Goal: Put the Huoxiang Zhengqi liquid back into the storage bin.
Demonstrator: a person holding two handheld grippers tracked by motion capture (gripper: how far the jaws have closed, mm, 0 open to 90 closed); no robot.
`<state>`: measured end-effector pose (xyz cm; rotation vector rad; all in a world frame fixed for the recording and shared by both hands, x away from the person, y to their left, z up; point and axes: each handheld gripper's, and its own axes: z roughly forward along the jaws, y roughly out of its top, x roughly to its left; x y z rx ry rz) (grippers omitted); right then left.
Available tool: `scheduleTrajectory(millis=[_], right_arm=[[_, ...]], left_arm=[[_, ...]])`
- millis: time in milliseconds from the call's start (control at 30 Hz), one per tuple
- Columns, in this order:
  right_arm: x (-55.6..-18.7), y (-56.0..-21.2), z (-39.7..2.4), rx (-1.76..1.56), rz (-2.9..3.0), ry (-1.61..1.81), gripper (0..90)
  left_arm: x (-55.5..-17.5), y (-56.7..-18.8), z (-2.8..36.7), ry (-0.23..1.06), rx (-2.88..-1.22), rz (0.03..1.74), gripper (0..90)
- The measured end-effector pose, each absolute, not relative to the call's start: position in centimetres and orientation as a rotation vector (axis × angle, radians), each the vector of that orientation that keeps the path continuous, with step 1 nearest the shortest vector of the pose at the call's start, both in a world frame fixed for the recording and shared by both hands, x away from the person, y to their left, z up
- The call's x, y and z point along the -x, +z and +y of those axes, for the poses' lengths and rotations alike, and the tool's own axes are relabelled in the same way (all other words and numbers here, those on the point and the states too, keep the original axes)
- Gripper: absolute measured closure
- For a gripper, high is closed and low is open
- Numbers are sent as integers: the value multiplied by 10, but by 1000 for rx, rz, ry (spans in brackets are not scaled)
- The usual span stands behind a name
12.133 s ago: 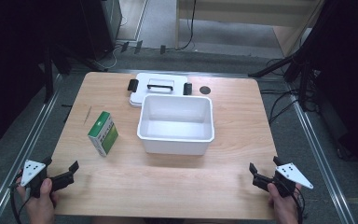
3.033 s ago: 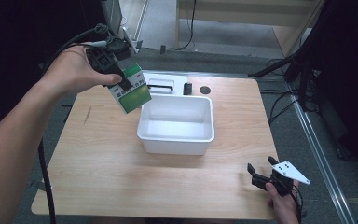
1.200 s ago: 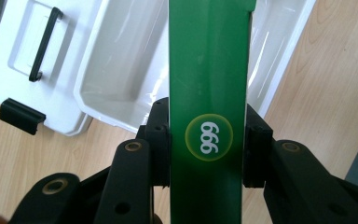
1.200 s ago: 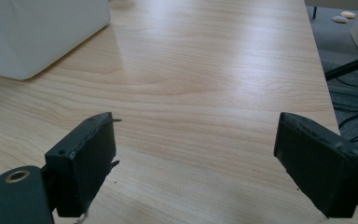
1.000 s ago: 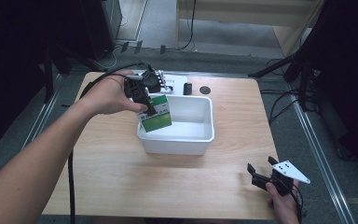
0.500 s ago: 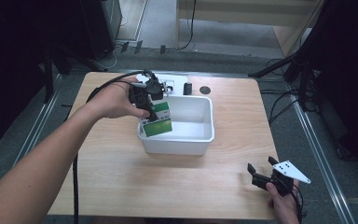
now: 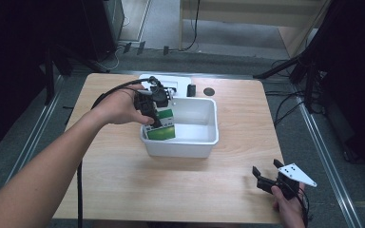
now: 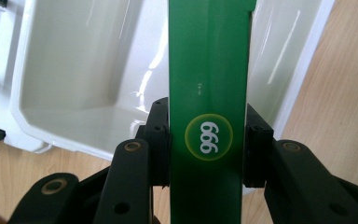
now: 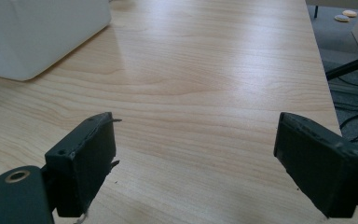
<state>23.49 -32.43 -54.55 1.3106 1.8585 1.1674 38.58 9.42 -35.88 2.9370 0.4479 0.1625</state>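
The high view showed the left hand-held gripper (image 7: 153, 108) holding a green box (image 7: 161, 126) over the left end of the white tub (image 7: 204, 138) on the table (image 7: 171, 185). The box was partly down inside the tub and tipped a little. This looked like the step of putting the box into the tub. Next, the box likely needed to go lower until it sat on the tub floor, and then the jaws could let go. In the left gripper view, the two black jaws pressed on both sides of the green box (image 8: 208, 93). The right hand-held gripper (image 7: 266, 182) rested near the table's front right corner, jaws wide apart and holding nothing.
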Motion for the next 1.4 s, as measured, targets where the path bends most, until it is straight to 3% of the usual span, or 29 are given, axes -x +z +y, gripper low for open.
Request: scheduleTrajectory(millis=[1400], right_arm=[[-236,-546,-324,-1308,1862,1165,128]], left_arm=[[-388,-395,90,86,-3002,491,629]])
